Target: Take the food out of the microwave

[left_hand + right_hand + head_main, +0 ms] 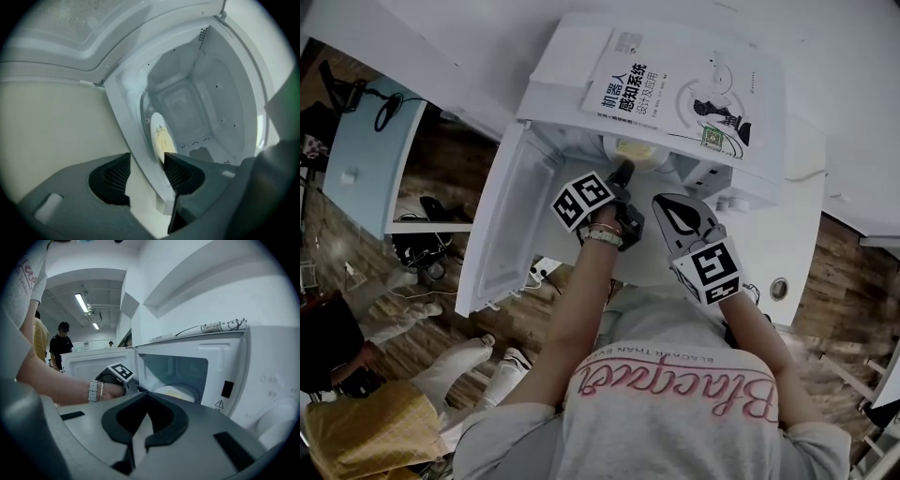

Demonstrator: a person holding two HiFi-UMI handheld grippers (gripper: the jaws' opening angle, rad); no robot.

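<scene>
The white microwave (562,80) stands with its door (502,244) swung open to the left. Inside lies a white plate of pale yellow food (635,150), which also shows in the left gripper view (161,136) and in the right gripper view (176,392). My left gripper (623,173) reaches into the opening, its jaws open (146,161). The white front sill (140,183) shows in the gap between them, and the right jaw tip is close to the plate's rim. My right gripper (661,202) hangs in front of the oven with its jaws shut on nothing (146,393).
A large book (684,89) lies on top of the microwave. The control dial (281,413) is at the oven's right. A light blue table (366,150) and cables on the floor are at the left. People (61,345) stand in the background.
</scene>
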